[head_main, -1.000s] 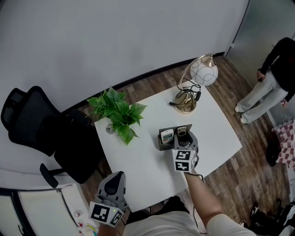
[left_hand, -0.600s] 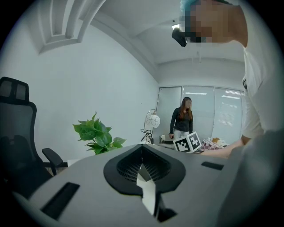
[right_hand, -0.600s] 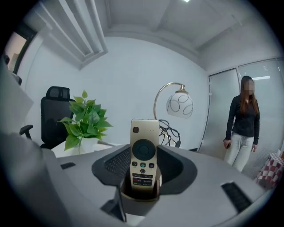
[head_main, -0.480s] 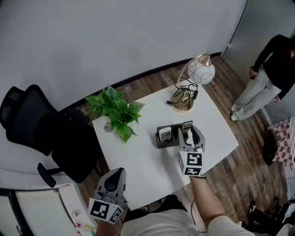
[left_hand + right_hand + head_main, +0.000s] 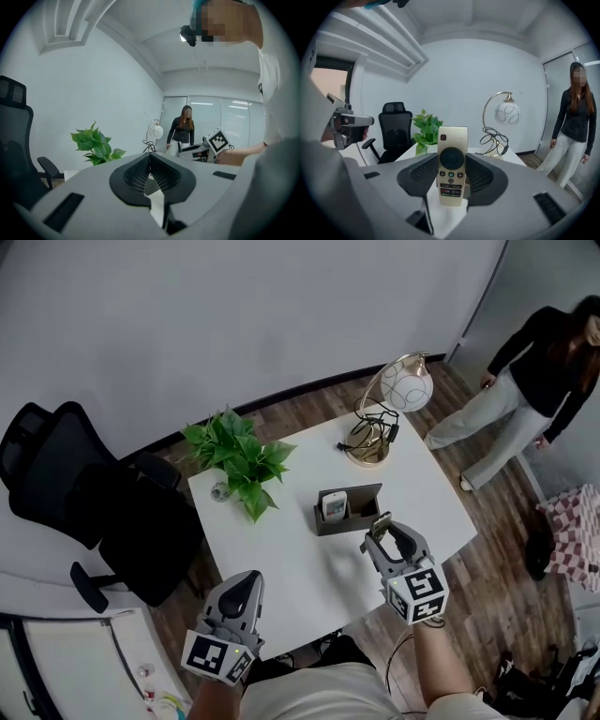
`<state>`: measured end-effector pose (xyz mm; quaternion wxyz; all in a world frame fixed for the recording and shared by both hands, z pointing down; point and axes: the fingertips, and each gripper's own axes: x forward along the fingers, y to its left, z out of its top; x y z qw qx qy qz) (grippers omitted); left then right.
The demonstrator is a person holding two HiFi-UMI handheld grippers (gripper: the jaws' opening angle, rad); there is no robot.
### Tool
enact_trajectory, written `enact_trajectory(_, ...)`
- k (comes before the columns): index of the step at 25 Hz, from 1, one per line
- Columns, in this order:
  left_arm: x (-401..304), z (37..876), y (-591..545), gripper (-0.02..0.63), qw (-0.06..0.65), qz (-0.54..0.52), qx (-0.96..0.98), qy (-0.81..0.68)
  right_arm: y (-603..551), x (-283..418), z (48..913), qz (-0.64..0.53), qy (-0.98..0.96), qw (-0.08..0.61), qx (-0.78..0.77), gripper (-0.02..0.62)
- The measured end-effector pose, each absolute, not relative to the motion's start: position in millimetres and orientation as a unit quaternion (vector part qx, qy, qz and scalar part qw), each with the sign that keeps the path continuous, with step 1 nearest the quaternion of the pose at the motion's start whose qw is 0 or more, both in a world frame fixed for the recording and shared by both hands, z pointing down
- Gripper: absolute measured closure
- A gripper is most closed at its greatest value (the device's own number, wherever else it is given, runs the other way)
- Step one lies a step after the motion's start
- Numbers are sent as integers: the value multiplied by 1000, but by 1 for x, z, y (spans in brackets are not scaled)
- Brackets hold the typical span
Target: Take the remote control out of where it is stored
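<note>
Lifting clear of the holder (image 5: pixel 349 510), the right tongs (image 5: pixel 380 529), jaws just tightened, grip the gold remote control (image 5: pixel 452 171) above the counter (image 5: pixel 281 554); extraction effectively complete; left tongs (image 5: pixel 247 579) closed, empty

holder (image 5: pixel 361 507) on table (image 5: pixel 281 559) centre | plant (image 5: pixel 239 460) left-rear | lamp (image 5: pixel 405 388) right-rear | chair (image 5: pixel 84 493) left of table

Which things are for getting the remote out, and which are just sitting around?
For the job: gold remote; right tongs, which just squeezed tighter on it; dark holder.
Just around: white remote in the holder; plant; lamp; chair; shut left tongs.
</note>
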<state>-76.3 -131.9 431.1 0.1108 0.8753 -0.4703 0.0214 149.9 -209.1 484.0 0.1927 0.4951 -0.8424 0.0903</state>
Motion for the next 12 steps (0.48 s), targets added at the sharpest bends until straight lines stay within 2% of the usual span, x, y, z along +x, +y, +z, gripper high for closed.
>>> enact_trajectory(12,-83,430,-120,598,112,24,875,-471,-155,145,620,198,-800,395,406,408)
